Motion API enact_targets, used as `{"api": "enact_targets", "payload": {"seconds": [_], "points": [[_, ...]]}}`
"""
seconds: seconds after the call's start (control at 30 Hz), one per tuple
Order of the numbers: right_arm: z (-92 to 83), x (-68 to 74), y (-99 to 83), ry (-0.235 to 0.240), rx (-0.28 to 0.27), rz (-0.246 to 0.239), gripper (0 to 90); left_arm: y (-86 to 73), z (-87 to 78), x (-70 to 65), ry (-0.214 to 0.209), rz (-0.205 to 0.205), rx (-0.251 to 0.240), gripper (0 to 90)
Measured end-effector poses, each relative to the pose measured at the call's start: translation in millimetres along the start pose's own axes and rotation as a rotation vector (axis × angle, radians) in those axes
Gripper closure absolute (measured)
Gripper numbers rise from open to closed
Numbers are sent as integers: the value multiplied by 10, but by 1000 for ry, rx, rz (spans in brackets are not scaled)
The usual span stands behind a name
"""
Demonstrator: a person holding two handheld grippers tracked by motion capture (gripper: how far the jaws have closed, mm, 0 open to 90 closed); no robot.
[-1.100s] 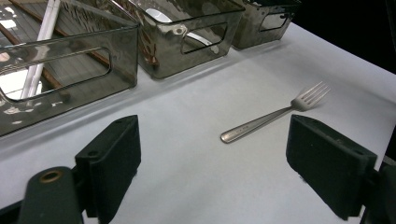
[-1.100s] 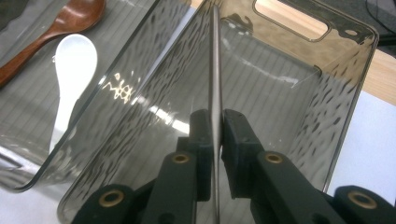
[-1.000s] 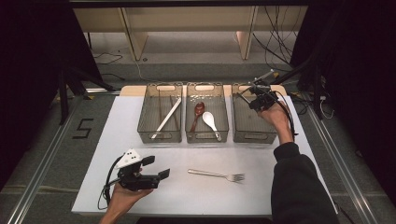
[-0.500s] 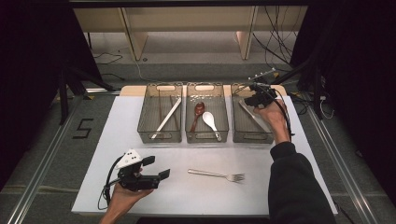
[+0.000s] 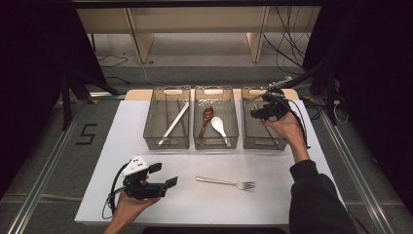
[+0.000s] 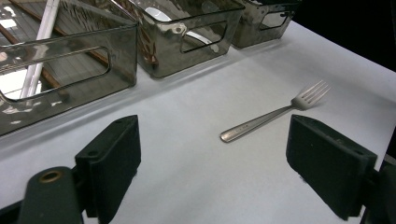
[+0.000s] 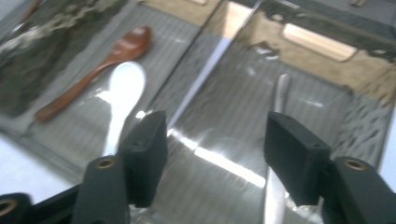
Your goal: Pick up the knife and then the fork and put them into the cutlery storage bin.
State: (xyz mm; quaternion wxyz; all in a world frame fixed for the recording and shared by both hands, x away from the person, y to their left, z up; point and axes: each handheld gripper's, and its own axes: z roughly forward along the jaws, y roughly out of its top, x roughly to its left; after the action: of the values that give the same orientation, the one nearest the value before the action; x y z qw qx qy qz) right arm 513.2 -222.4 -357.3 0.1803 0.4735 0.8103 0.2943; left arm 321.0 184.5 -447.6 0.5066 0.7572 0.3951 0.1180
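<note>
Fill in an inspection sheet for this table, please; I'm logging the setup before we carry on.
Surface: white table, flat, mostly bare.
Job's things: three clear bins in a row. Left bin holds white and brown sticks; middle bin holds a brown spoon and a white spoon; right bin holds a metal utensil. A fork lies loose on the table.
Clutter: nothing seen.
Grippers: left claw open, low near the front edge; right claw open above the right bin.
Cables: a black cable trails from each claw; more on the floor behind.
Surroundings: dark curtains, floor rails, a "5" mark.
</note>
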Motion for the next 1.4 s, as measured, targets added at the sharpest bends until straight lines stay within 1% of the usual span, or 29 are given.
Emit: {"api": "enact_targets", "payload": {"seconds": [0.1,0.17,0.33,0.43,0.5,0.53,0.63,0.7,0.73,0.87,0.93,1.03,1.1,1.2,1.23,1.33,1.4], "points": [[-60,79,-54,24,-13,-20,360,-2,-2,1,-1,-5,-3,174],[-106,144,-96,56,-22,-29,360,-2,-3,1,0,-4,-3,173],[-199,375,-214,132,-37,-84,342,-1,-5,6,1,-7,-5,170],[-220,501,-281,160,-37,-108,328,-1,-6,8,1,-7,-5,169],[-218,578,-336,198,-29,-119,325,-2,-8,8,1,-5,-5,168],[-215,612,-361,208,-24,-127,323,-2,-8,8,1,-5,-5,167],[-177,760,-474,240,15,-158,320,-5,-9,10,1,-6,-6,167],[-147,829,-530,247,27,-178,320,-4,-11,10,3,-5,-10,166],[-124,874,-561,261,45,-186,317,-3,-12,10,2,-6,-10,166],[-71,1013,-648,280,76,-227,312,-4,-9,8,1,-8,-12,166],[-44,1083,-690,281,87,-247,306,-3,-12,10,1,-4,-10,166],[-12,1170,-754,298,106,-265,306,-5,-14,11,1,-5,-12,165],[4,1213,-785,309,118,-279,305,-5,-15,11,1,-8,-13,165],[24,1282,-832,324,126,-286,305,-3,-11,9,0,-9,-15,165],[39,1310,-846,322,135,-299,305,-2,-12,10,0,-5,-12,165],[68,1363,-870,331,147,-315,305,-1,-12,8,1,-5,-12,163],[96,1400,-886,328,167,-334,300,-2,-13,10,1,-5,-12,163]]}}
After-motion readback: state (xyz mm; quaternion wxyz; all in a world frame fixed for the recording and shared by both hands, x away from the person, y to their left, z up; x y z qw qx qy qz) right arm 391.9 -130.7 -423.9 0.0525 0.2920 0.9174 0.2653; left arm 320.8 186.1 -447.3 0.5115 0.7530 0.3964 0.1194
